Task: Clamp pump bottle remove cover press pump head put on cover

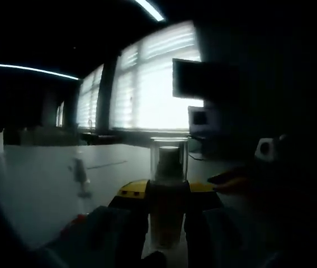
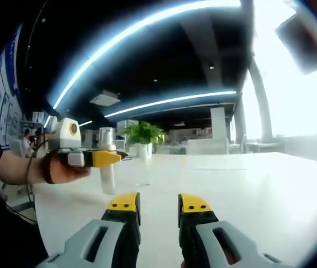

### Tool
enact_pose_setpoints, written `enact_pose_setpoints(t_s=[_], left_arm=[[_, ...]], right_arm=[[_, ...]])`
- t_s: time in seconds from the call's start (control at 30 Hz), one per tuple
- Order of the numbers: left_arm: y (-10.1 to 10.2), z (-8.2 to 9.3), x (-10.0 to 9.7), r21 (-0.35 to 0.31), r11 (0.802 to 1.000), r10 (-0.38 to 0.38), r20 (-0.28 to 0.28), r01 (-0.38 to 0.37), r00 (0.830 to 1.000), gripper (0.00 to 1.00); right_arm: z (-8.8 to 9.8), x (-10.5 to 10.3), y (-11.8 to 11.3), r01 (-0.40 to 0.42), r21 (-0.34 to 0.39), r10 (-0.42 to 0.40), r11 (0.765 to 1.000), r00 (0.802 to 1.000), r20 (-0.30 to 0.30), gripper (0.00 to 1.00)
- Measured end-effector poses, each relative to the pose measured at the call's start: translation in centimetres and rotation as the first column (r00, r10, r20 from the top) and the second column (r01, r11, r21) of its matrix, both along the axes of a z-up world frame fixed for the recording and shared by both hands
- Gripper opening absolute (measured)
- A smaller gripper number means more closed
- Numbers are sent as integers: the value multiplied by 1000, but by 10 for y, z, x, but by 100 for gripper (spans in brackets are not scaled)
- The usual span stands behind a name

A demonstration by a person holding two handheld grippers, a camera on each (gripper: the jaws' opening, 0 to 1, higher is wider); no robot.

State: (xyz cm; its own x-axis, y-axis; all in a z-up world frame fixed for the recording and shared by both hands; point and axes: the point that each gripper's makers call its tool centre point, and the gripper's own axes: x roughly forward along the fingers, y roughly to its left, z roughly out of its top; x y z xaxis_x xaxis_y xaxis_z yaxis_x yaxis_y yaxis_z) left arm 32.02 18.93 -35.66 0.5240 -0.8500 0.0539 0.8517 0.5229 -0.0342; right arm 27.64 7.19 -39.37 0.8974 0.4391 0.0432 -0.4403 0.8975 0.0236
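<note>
Two yellow-tipped grey grippers work over a broad white table (image 2: 247,190); the left gripper (image 1: 166,223) has its jaws closed against the sides of a pale pump bottle with a clear cylindrical cover (image 1: 169,162), and the bottle stands upright between them with its cover on top. In the left gripper view the scene is dim — the cover rises just above the jaw tips, a dark pump head showing faintly through it, and bright slatted windows (image 1: 147,84) fill the far wall. A small blurred upright object (image 1: 80,176) stands on the table to the left, well apart from the bottle; what it is cannot be told.

In the right gripper view the right gripper (image 2: 159,209) hangs low over the near table with its jaws parted by a narrow gap and nothing between them; far to the left a hand (image 2: 63,170) with a dark wrist strap holds the left gripper, which clasps the bottle just above the tabletop. A green potted plant (image 2: 142,137) stands beyond on the far side — near the bottle, apart from it.
</note>
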Motion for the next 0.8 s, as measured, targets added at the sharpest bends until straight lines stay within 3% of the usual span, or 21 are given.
enact_pose_setpoints(t_s=[0.17, 0.33, 0.6, 0.67, 0.8], left_arm=[[8, -13, -9, 12, 1000, 2, 0, -2, 1000, 14], [7, -15, -21, -43, 999, -24, -36, 22, 999, 14], [7, -16, -38, -60, 997, -53, -9, 52, 999, 14], [7, -20, -42, -17, 997, -70, 21, 70, 997, 14], [8, -26, -47, 8, 998, -68, 20, 68, 997, 14]], right_arm=[[0, 0, -2, 11, -5, -11, 1000, 1000, 7, 21], [0, 0, -2, 11, -8, -11, 1000, 1000, 9, 21], [-1, 0, -1, 10, -15, -10, 1000, 1000, 5, 21], [-1, 0, -1, 10, -15, -10, 1000, 1000, 5, 21], [-1, 0, 0, 8, -18, -8, 1000, 1000, 5, 21]])
